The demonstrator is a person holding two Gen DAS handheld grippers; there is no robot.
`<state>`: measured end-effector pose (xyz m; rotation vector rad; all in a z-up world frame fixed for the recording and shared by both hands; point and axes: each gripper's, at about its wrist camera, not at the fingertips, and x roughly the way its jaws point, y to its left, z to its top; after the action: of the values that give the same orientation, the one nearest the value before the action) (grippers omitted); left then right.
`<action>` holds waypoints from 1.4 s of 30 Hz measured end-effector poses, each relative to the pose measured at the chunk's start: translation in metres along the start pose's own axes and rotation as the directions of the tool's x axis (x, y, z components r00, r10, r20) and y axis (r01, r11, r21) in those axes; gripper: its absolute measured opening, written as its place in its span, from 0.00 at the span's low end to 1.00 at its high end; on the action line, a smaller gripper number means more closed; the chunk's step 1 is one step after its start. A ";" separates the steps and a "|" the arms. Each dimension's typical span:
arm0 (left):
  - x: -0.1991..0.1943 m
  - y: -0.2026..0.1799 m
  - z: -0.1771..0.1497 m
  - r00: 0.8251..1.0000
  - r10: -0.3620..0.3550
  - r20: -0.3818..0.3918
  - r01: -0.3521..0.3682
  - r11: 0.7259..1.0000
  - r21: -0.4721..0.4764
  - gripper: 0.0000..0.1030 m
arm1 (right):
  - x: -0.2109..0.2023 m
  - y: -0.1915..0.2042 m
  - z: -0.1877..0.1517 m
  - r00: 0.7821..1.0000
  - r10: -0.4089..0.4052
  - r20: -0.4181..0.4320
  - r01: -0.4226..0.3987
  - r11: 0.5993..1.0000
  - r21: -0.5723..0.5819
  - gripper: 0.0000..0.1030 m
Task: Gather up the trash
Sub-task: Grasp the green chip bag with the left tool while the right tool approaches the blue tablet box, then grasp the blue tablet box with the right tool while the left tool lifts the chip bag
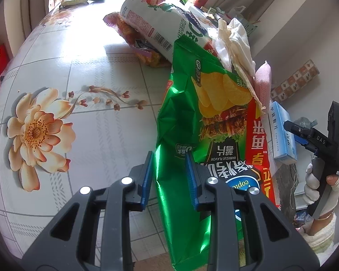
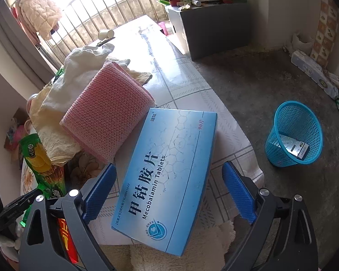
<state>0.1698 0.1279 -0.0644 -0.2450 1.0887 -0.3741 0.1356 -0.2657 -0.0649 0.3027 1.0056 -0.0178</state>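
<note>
The table (image 1: 83, 72), floral-printed and pale, fills both views and carries a heap of litter from 12 to 3 o'clock in the left wrist view. Largest in that heap is the white canister (image 1: 151, 20), lying tilted on an orange wrapper (image 1: 128, 31) at about 12 o'clock. Next is the green chip bag (image 1: 192, 122), running from centre down to 6 o'clock; the left gripper (image 1: 169, 176) has its blue pads either side of the bag's crumpled edge, narrowly parted, and I cannot tell whether they press the foil or only straddle it. In the right wrist view the blue tablet box (image 2: 169, 171) lies at centre, overhanging the table edge, with the pink cloth (image 2: 108, 113) touching its upper left corner at 10 o'clock and white rags (image 2: 79, 67) beyond. The right gripper (image 2: 169, 192) is spread wide, its fingers flanking the box without touching it, so it holds nothing. The blue basket (image 2: 293, 133) stands on the floor at 3 o'clock, well apart from the table, with one small box already inside. The step in hand looks like the pick-up of the tablet box. The next move calls for pinching the box across its short width, then carrying it out over the basket before letting go.
</note>
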 end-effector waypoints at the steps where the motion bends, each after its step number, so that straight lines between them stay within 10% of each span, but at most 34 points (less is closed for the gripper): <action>1: 0.000 -0.001 0.000 1.000 -0.003 0.001 0.003 1.000 -0.002 0.28 | 0.002 0.003 -0.001 1.000 -0.012 -0.004 0.012 1.000 -0.014 0.89; 13: 0.011 -0.008 0.019 1.000 -0.005 0.017 0.005 1.000 -0.003 0.41 | 0.011 0.017 -0.007 0.994 -0.112 -0.015 0.110 0.991 -0.080 0.88; 26: 0.013 -0.010 0.012 1.000 0.007 -0.016 -0.007 1.000 0.007 0.15 | 0.005 0.014 -0.009 0.996 -0.087 -0.011 0.086 0.993 -0.075 0.78; 42: -0.052 0.016 -0.003 0.993 0.042 0.110 -0.036 0.998 -0.054 0.06 | -0.011 0.001 -0.014 0.999 -0.039 0.004 0.039 0.999 -0.027 0.76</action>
<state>0.1487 0.1641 -0.0289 -0.2871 0.9934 -0.2939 0.1178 -0.2624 -0.0626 0.2589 1.0077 -0.0398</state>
